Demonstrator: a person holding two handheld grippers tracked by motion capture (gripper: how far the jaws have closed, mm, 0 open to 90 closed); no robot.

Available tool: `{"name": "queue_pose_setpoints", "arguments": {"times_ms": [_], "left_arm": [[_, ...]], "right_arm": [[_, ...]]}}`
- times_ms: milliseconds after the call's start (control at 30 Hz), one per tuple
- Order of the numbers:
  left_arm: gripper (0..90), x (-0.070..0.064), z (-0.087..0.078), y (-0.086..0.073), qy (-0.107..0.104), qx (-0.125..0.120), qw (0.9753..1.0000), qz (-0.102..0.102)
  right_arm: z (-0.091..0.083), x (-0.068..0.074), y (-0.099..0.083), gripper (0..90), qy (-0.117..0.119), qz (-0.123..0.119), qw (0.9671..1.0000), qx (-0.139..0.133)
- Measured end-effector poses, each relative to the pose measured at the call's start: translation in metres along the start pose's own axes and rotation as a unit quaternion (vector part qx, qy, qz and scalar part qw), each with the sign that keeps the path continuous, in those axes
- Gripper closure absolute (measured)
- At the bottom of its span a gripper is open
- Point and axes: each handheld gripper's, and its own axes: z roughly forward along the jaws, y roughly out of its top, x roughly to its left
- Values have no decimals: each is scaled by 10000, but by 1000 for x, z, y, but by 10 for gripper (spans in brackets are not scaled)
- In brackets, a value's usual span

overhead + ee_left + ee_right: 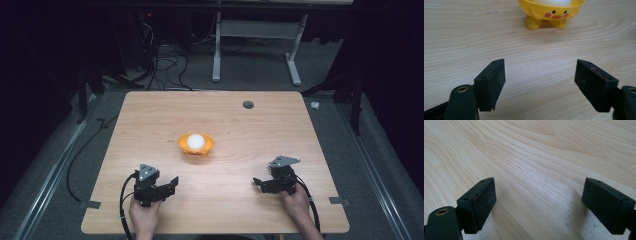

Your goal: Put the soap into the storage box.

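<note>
high view: an egg (195,140) in a yellow cup (196,148) is seen mid-table, ahead of both grippers, nearer the left gripper (170,186). left gripper view: jaws held apart, cup straight ahead. right gripper view: right gripper (537,203) jaws spread over bare table (544,157).

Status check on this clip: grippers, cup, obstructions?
Left gripper open, empty. Right gripper open, empty. Yellow chick cup holding white egg, mid-table, untouched. Nothing between.
</note>
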Motion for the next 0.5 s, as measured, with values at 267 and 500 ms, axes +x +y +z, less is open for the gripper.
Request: {"name": "queue_pose_setpoints", "arguments": {"times_ms": [267,500], "left_arm": [[254,1,8,-6,64,78,9999,-50],[252,3,16,-13,107,206,9997,-63]], "right_arm": [[0,0,0,128,-1,1,10000,0],[0,0,0,128,0,1,10000,1]]}}
